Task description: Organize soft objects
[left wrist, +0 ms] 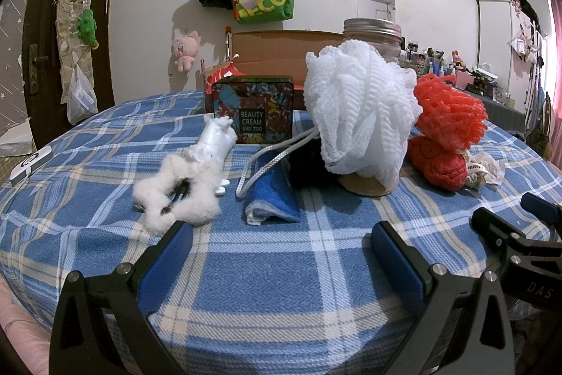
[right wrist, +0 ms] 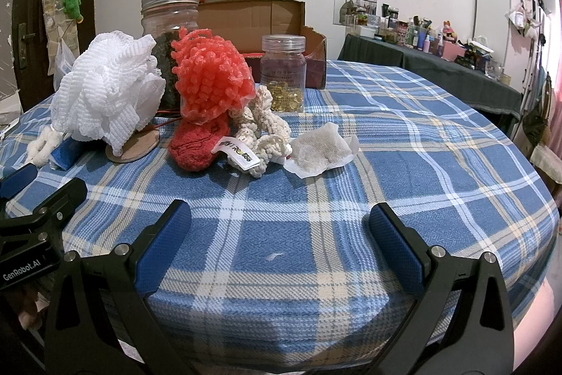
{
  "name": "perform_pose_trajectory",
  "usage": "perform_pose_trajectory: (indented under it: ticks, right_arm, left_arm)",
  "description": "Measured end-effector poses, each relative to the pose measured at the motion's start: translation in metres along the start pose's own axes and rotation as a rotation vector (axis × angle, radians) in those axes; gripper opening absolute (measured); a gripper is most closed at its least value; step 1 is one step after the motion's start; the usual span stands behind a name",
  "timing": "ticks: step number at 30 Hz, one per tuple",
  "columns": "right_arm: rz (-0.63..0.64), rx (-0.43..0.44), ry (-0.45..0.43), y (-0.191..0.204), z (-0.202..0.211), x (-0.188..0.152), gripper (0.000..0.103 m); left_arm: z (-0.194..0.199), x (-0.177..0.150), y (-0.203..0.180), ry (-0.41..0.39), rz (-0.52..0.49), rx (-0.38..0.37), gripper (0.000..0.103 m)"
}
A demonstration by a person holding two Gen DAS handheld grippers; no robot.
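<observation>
A white mesh bath pouf (left wrist: 358,115) (right wrist: 105,94) stands on a round coaster mid-table. An orange foam net (left wrist: 449,111) (right wrist: 210,76) sits on a red knitted item (left wrist: 439,164) (right wrist: 196,146). A cream crocheted piece (right wrist: 263,132) with a tag and a white gauze sheet (right wrist: 319,150) lie to its right. A white fluffy scrunchie (left wrist: 175,192), a white plastic-wrapped piece (left wrist: 216,139) and a folded blue cloth (left wrist: 274,195) lie to the left. My left gripper (left wrist: 277,255) is open and empty over the cloth. My right gripper (right wrist: 277,234) is open and empty, nearer the table's front edge.
A floral Beauty Cream tin (left wrist: 253,111), a large lidded jar (right wrist: 170,20), a small jar of capsules (right wrist: 282,72) and an open cardboard box (right wrist: 253,20) stand behind the soft items. The blue plaid tablecloth (right wrist: 421,164) covers a round table. A cluttered side table (right wrist: 439,58) is far right.
</observation>
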State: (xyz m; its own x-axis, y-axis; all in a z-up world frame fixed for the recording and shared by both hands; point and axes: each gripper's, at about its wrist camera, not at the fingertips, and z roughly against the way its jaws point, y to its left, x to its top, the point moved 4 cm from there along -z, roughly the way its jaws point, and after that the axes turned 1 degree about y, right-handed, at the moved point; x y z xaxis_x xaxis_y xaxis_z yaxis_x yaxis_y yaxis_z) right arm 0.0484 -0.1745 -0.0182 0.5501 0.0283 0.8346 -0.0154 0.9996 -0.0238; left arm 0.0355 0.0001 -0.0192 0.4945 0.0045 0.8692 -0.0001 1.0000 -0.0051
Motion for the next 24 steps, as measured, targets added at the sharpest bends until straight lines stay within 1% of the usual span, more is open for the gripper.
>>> perform_pose_trajectory:
  ticks: [8,12,14,16,18,22,24]
  right_arm:
    - [-0.003,0.004,0.007,0.000,0.001,0.001,0.103]
    - [0.010,0.028,0.007,0.001,0.001,0.007,0.103]
    - [0.011,0.048,0.004,0.002,0.002,0.011,0.103]
    - [0.019,0.053,-0.023,0.002,0.007,0.017,0.103]
    - [0.031,0.057,-0.055,0.002,0.011,0.022,0.103]
    - [0.043,0.099,-0.103,-0.002,0.022,0.045,0.103]
    - [0.049,0.133,-0.115,-0.003,0.025,0.058,0.103]
  left_arm:
    - [0.000,0.000,0.000,0.005,0.001,-0.007,0.103]
    - [-0.003,0.004,0.000,0.017,0.005,-0.023,0.103]
    - [-0.001,0.006,0.001,0.021,0.006,-0.059,0.103]
    - [0.002,0.009,0.001,0.017,0.016,-0.087,0.103]
    - [0.007,0.014,0.000,-0.004,0.015,-0.105,0.103]
    - [0.018,0.031,-0.004,-0.033,0.004,-0.149,0.103]
    - [0.019,0.042,-0.007,-0.046,-0.012,-0.170,0.103]
